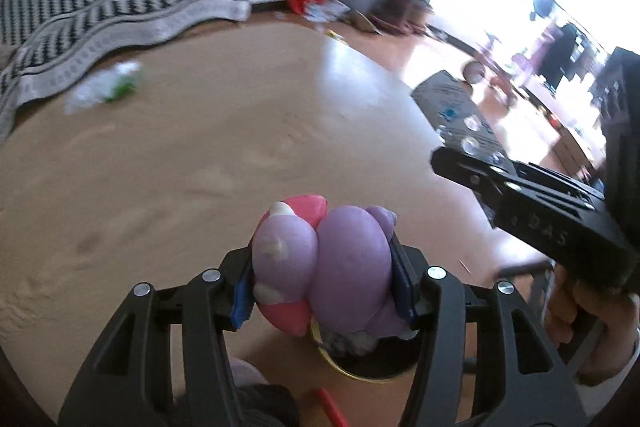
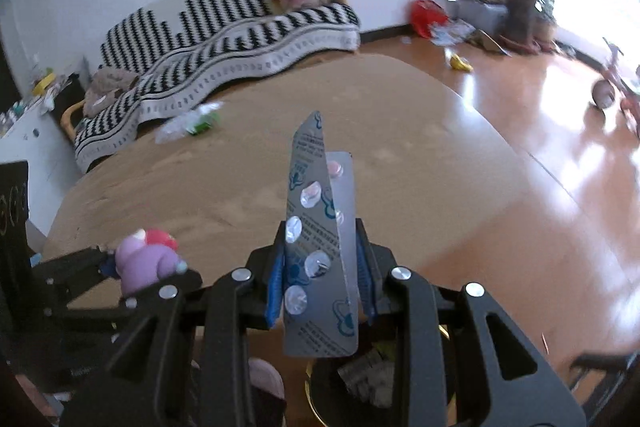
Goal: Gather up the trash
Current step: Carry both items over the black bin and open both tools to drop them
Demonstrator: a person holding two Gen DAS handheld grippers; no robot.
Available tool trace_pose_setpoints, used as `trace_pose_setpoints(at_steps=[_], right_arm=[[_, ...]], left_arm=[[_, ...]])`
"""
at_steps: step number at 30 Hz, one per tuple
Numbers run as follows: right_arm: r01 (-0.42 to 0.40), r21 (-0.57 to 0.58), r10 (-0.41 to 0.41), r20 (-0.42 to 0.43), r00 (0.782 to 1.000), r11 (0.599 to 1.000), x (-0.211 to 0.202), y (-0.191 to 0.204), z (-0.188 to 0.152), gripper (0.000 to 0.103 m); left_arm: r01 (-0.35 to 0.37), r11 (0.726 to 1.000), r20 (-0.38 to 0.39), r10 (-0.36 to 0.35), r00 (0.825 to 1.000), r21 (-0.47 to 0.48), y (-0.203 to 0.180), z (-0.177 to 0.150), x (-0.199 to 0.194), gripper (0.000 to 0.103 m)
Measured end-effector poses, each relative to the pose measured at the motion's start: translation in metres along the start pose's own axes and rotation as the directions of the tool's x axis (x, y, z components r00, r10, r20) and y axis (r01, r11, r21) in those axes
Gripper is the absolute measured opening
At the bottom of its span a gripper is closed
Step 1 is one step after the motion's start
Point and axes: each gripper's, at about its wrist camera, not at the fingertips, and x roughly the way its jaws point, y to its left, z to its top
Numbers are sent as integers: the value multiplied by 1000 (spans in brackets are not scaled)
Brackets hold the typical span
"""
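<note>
My left gripper (image 1: 324, 283) is shut on a purple and pink soft toy figure (image 1: 320, 259), its blue pads pressing both sides. My right gripper (image 2: 322, 275) is shut on silver blister packs (image 2: 316, 239) that stick up between its pads. Both hang over a black bin with a gold rim (image 2: 310, 399) that holds crumpled trash; the same bin (image 1: 360, 375) shows under the toy. In the left wrist view, the right gripper (image 1: 472, 167) comes in from the right in a person's hand (image 1: 592, 323), carrying the blister pack (image 1: 452, 107). The right wrist view shows the left gripper (image 2: 116, 267) with the toy (image 2: 144, 263).
A crumpled clear wrapper with green (image 1: 108, 87) (image 2: 192, 123) lies on the far left of the brown table (image 1: 200, 155). A black-and-white patterned sofa (image 2: 240, 39) stands behind it. Scattered litter and a red bag (image 2: 428, 15) lie on the wooden floor by the wall.
</note>
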Motion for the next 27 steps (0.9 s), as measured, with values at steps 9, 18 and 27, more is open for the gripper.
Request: trace_pose_setpoints(at_steps=[9,18,27], right_arm=[[55,161,-19,-217,976,985,24,-72,-113,30],[116,228,-5,-438,899,967,83,-108,-195,30],[115,259,22,-471,882,959,107,-110,-185,32]], left_arm=[[89,995,-255,-74,964,51,-68,-90,74,53],[97,993,-443,-56,895,70,-69,-140,148,53],[105,994,-453,-80,888,31,-63,-137,161,60]])
